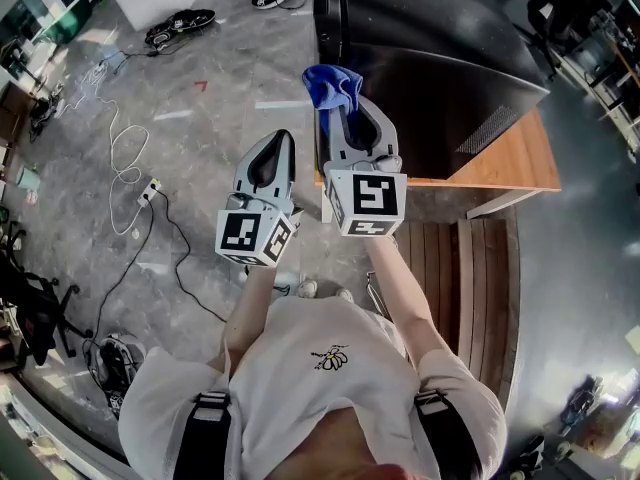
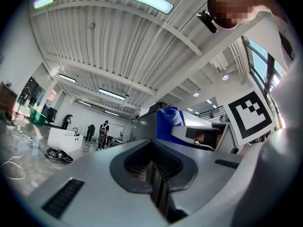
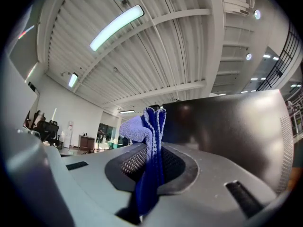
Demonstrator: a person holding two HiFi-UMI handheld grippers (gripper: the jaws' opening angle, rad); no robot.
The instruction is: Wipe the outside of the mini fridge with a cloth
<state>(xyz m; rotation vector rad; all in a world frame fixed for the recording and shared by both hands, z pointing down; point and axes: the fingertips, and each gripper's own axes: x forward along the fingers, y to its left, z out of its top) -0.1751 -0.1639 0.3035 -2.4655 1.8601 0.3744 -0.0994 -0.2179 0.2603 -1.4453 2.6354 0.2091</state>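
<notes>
Firmly pinched between the closed jaws of the right gripper (image 1: 347, 120), the blue cloth (image 1: 331, 82) sits just beside the mini fridge (image 1: 430, 68), at the left edge of the wooden bench (image 1: 515, 163). Soft and light, the cloth should flatten easily under pressure, and the mid-fold grip looks secure. The left gripper (image 1: 270, 158) is closed on nothing.
</notes>
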